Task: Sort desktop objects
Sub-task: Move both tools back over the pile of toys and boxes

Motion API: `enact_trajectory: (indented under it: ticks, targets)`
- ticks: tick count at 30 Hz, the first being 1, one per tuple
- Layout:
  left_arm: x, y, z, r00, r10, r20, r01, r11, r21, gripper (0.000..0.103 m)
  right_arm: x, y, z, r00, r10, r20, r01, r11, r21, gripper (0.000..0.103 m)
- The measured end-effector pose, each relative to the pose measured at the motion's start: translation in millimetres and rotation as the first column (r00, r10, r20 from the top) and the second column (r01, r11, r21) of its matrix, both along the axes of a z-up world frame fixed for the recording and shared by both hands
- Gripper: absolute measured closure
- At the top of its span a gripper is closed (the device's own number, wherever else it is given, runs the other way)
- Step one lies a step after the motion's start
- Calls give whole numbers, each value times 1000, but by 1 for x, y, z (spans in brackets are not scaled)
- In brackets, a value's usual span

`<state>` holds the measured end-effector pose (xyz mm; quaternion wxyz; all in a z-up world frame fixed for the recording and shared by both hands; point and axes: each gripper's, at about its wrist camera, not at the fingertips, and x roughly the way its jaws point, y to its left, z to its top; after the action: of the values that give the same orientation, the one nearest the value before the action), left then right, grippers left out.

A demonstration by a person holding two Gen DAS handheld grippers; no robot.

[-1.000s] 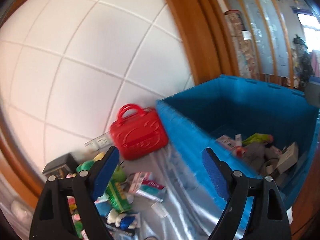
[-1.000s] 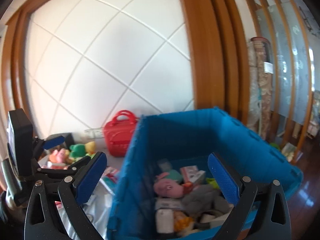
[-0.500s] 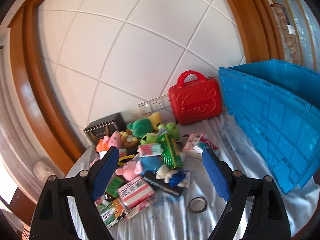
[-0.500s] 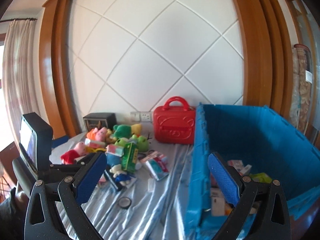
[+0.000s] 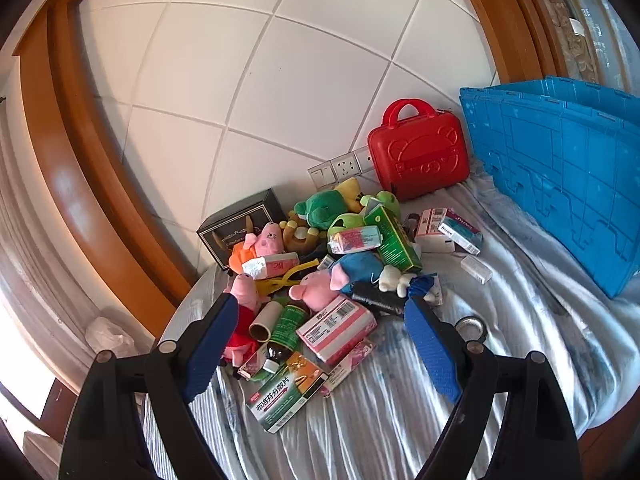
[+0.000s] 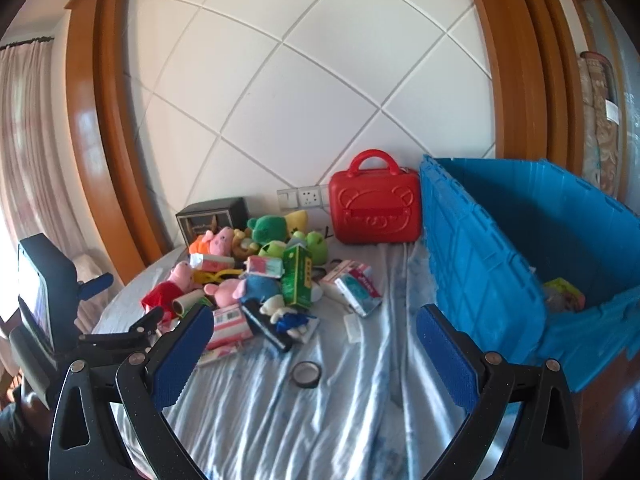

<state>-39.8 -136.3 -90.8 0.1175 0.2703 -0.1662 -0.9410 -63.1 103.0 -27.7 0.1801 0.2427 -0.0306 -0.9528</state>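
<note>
Clutter (image 5: 332, 264) sits heaped on the striped cloth (image 5: 400, 420) — plush toys, cartons, a bottle — left of the blue crate (image 6: 500, 272). I hold my left gripper (image 5: 320, 344) over the pile, spread wide, gripping nothing; my right gripper (image 6: 308, 354) — equally wide — hangs above a tape roll (image 6: 306, 374).

green-orange medicine box (image 5: 285, 395): "布洛芬分散片". pink-white packet (image 5: 269, 265): "24". other print too small.

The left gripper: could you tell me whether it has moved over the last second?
Yes. The left gripper swung left, away from the blue crate, and now faces the toy pile beside the red case.
</note>
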Motion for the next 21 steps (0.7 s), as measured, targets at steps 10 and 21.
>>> enact_trajectory:
  ticks: [10,21]
  targets:
    - [8,-46,-36,997,32,69,-34,999,26,18,13,-36,-33,997,-11,79,11,1000,8,0]
    - [-4,-57,-59,987,99,123,-104,994,33,18,-23,-44,-48,989,46,138,-50,998,31,0]
